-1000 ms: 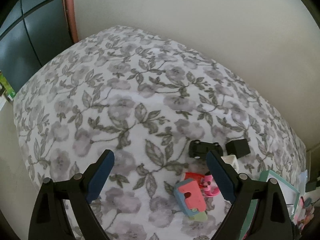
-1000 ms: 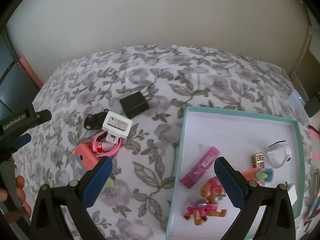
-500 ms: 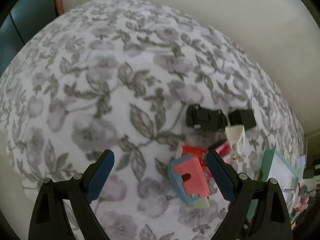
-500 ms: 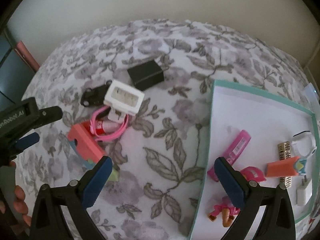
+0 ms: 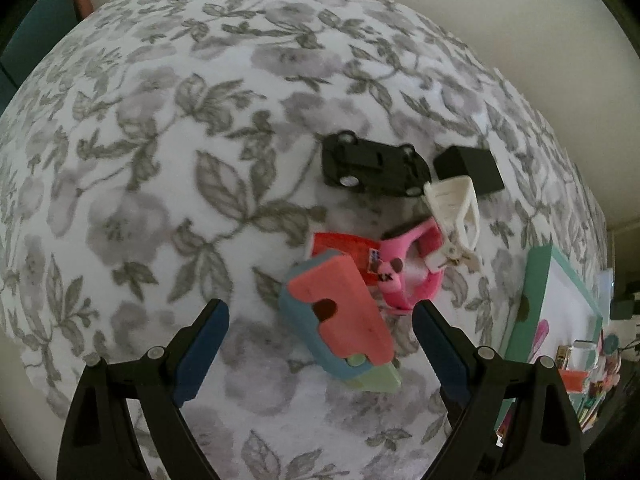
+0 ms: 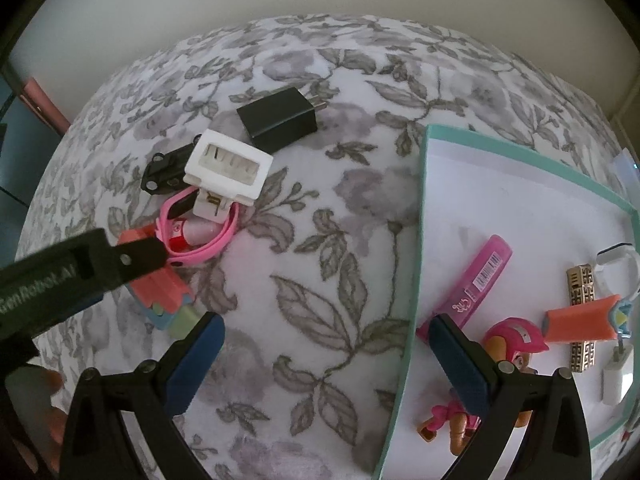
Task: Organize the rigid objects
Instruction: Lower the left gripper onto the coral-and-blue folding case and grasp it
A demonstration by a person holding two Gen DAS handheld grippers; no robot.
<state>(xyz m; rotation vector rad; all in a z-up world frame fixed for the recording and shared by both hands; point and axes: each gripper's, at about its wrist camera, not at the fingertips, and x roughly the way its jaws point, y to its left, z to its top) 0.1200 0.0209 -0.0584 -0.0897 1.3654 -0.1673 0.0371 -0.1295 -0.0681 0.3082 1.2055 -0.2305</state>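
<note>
Grippers both wide, nothing held: left gripper point(image 5: 320, 320) w/ coral-and-blue foam block point(image 5: 340, 320) between its jaws; right gripper point(image 6: 328, 332) over floral cloth point(image 6: 320, 240) beside teal-rimmed white tray point(image 6: 420, 200).

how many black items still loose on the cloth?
2: black toy car beside the white clip; black charger just beyond. More could hide under the pile.

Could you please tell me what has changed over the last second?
Both grippers came down toward the bed. The left hand-held gripper now hangs open over the coral and blue block; the right hand-held gripper is open over the tray edge. Nothing was grasped; the objects stayed put.
</note>
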